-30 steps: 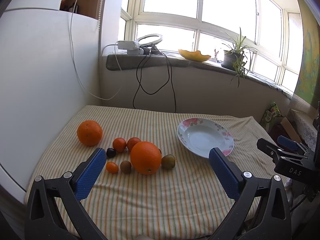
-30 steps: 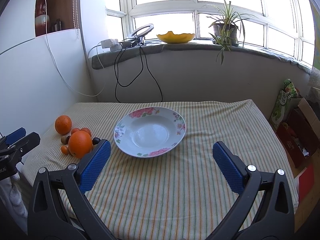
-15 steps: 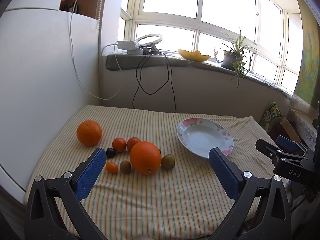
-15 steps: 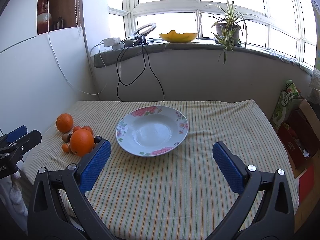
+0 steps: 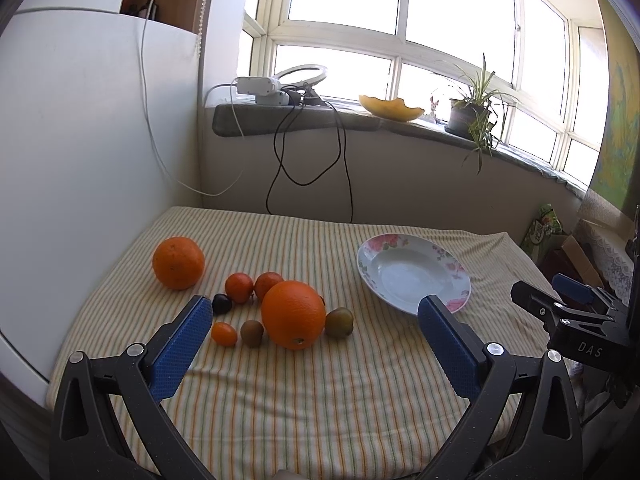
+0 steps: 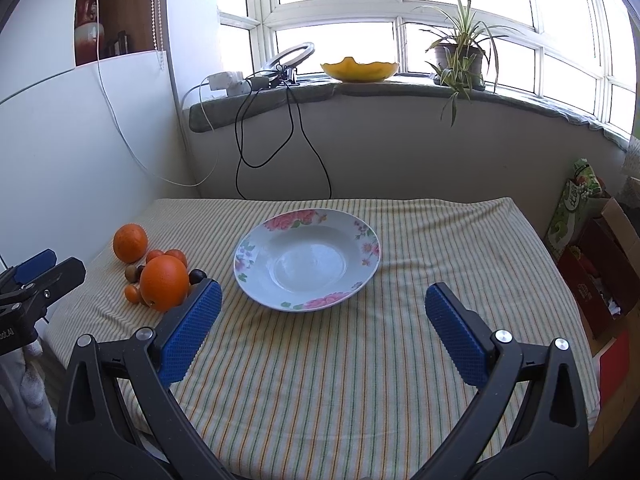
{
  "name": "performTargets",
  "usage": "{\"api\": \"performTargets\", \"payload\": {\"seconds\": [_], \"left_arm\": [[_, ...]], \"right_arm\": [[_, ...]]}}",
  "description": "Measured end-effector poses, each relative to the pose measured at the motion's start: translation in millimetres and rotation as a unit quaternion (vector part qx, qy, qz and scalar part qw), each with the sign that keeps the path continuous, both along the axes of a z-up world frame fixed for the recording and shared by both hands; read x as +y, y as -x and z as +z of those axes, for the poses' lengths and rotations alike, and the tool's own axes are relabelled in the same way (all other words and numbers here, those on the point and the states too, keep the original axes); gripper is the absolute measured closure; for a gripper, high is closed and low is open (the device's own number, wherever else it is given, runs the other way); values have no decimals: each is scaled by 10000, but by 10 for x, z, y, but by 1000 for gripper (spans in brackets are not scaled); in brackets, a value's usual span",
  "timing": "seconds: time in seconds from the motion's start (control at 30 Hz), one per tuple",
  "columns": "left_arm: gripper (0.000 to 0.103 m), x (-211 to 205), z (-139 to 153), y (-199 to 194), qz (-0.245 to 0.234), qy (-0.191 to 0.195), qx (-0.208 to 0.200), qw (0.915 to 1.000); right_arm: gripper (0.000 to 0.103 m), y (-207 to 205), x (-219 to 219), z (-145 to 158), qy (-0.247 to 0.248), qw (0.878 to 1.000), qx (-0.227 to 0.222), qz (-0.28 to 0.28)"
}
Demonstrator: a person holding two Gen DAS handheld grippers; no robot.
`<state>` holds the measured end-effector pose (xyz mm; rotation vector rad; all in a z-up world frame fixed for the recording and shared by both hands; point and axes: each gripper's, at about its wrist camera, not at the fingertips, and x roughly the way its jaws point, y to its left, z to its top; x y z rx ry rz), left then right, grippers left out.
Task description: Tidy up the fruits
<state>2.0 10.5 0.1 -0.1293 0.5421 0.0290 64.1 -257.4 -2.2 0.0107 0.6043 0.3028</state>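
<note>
A floral white plate [image 5: 414,272] [image 6: 306,258] sits empty on the striped tablecloth. Left of it lies a cluster of fruit: a large orange [image 5: 293,314] [image 6: 164,282], a second orange [image 5: 178,262] [image 6: 129,243] farther left, two tangerines [image 5: 239,287], a dark plum [image 5: 221,303], a small orange fruit [image 5: 224,333], a kiwi [image 5: 252,333] and a green-brown fruit [image 5: 339,322]. My left gripper [image 5: 314,328] is open and empty, held above the table in front of the fruit. My right gripper [image 6: 322,316] is open and empty, in front of the plate.
A white panel [image 5: 80,160] borders the table on the left. The windowsill behind holds a yellow bowl [image 6: 359,69], a potted plant [image 6: 460,56], a ring light and a power strip with hanging cables [image 6: 280,132]. Boxes and bags [image 6: 596,256] stand off the table's right edge.
Both grippers have shifted only slightly; the right view has crept a little closer to the plate. Nothing on the table has moved.
</note>
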Motion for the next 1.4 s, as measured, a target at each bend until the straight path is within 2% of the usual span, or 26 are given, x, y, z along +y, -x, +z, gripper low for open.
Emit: {"api": "performTargets", "payload": {"seconds": [0.53, 0.8, 0.93, 1.17, 1.4], "left_arm": [[1, 82, -103, -73, -21, 90, 97, 9999], [4, 263, -251, -131, -16, 380, 285, 9989], [8, 366, -359, -165, -23, 563, 408, 9976], [17, 497, -528, -237, -60, 896, 646, 9939], [20, 528, -627, -341, -231, 1093, 767, 9908]], "right_arm": [[0, -87, 74, -72, -2, 9998, 70, 162], [0, -157, 134, -77, -171, 9988, 116, 453], [6, -230, 217, -124, -311, 9967, 256, 699], [10, -350, 471, -182, -593, 9882, 601, 1275], [21, -537, 811, -274, -931, 9701, 1149, 1925]]}}
